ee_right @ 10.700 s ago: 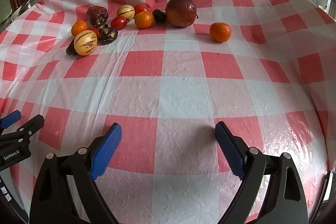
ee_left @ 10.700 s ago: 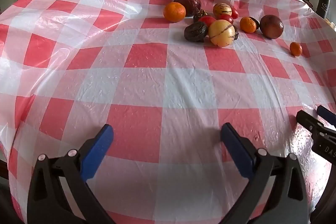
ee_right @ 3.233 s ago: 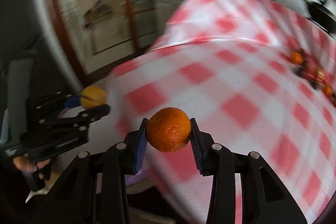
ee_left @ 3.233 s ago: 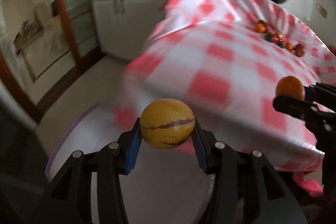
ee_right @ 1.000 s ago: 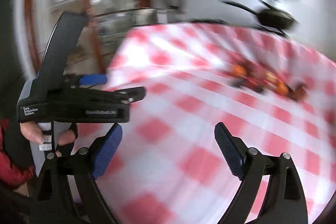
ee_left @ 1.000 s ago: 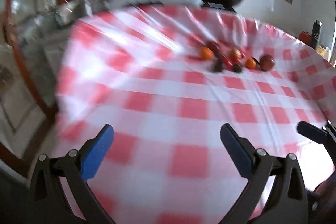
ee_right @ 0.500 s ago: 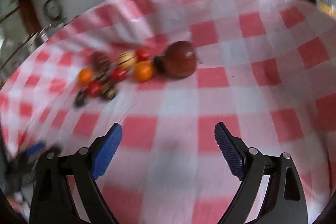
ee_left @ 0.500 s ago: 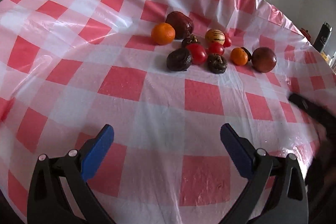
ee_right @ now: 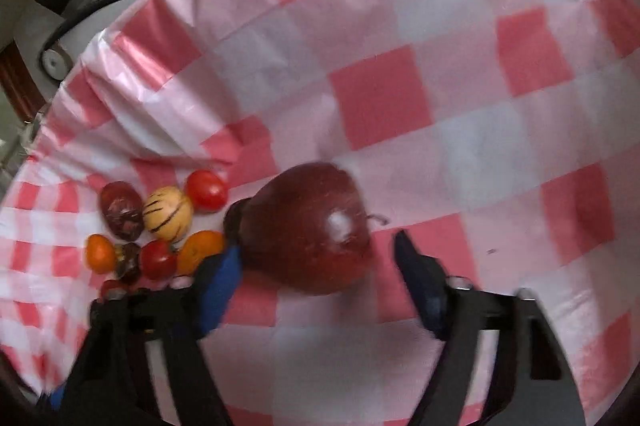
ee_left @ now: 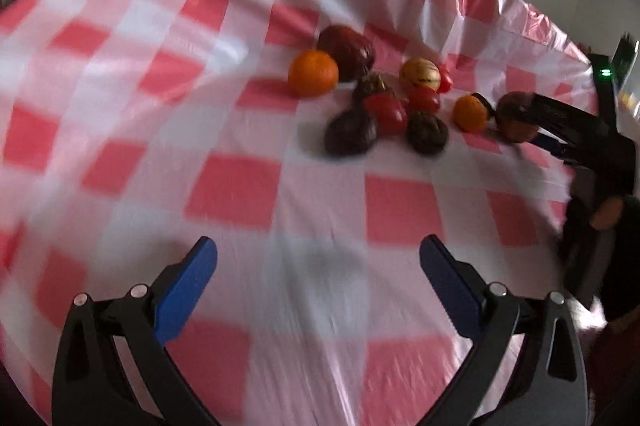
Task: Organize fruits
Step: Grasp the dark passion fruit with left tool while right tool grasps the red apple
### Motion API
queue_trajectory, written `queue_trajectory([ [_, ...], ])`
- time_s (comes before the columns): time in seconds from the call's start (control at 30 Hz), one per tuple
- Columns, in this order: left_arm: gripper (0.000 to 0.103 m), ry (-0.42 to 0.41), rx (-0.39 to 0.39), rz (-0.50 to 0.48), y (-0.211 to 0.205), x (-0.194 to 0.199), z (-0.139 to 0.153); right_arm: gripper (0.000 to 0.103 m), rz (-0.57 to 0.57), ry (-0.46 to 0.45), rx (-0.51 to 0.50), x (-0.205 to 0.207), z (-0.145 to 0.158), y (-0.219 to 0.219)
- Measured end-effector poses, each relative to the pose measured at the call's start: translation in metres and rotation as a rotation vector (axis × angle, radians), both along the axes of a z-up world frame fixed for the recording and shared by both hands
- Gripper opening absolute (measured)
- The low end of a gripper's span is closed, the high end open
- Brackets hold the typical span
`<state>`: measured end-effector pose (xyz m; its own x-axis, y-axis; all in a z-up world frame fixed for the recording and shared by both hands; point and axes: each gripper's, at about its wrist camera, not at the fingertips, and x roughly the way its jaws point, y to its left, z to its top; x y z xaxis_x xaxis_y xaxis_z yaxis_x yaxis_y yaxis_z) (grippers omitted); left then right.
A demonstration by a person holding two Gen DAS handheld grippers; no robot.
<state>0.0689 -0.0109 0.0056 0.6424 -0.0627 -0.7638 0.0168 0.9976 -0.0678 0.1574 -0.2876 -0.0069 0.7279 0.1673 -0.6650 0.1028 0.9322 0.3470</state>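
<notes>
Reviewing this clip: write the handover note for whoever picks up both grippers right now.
Left gripper: open, empty, short of the fruit pile.
Right gripper: jaws have just been closing around the big red fruit; left pad touches it, right pad shows a gap, so no grip yet.
Done: the lone orange and large striped yellow fruit seen earlier are gone from the tablecloth.
Left: the red fruit, then the rest of the pile.

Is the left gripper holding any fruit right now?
No, the left gripper hangs open over bare checked tablecloth, short of the fruit pile.
</notes>
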Motion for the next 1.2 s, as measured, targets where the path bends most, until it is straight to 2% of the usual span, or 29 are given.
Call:
queue_trajectory([
  [0.1,0.099,0.004,0.062,-0.021,-0.007,0.022,-0.001,0.059,-0.021,-0.014,0.074,-0.003,-0.004,-0.011],
  [0.23,0.079,0.036,0.122,-0.057,-0.017,0.055,-0.008,0.059,-0.032,-0.02,0.114,-0.003,-0.007,-0.016],
  [0.27,0.069,0.048,0.125,-0.069,-0.019,0.062,-0.01,0.059,-0.028,-0.02,0.117,-0.003,-0.007,-0.015],
  [0.33,0.059,0.043,0.108,-0.095,-0.022,0.074,-0.01,0.059,-0.024,-0.023,0.132,-0.004,-0.008,-0.016],
  [0.4,0.038,0.039,0.085,-0.124,-0.024,0.079,-0.009,0.059,-0.024,-0.025,0.141,-0.006,-0.007,-0.017],
  [0.47,0.038,0.03,0.104,-0.118,-0.026,0.078,-0.008,0.059,-0.025,-0.026,0.144,-0.005,-0.006,-0.016],
  [0.6,0.038,-0.022,0.086,-0.095,-0.024,0.06,0.0,0.059,-0.021,-0.029,0.153,-0.007,-0.007,-0.018],
  [0.87,0.038,-0.063,-0.029,0.005,-0.011,0.011,0.014,0.059,-0.049,-0.016,0.163,-0.014,-0.006,-0.019],
  [0.97,0.038,-0.07,-0.035,0.018,-0.006,-0.02,0.018,0.059,-0.077,0.006,0.171,-0.039,-0.004,-0.015],
  [1.07,0.038,-0.084,-0.01,0.027,-0.002,-0.05,0.02,0.059,-0.022,-0.013,0.182,-0.076,0.002,0.005],
  [1.2,0.038,-0.091,-0.025,0.065,0.016,-0.092,0.023,0.059,0.062,-0.002,0.201,-0.124,0.006,0.041],
])
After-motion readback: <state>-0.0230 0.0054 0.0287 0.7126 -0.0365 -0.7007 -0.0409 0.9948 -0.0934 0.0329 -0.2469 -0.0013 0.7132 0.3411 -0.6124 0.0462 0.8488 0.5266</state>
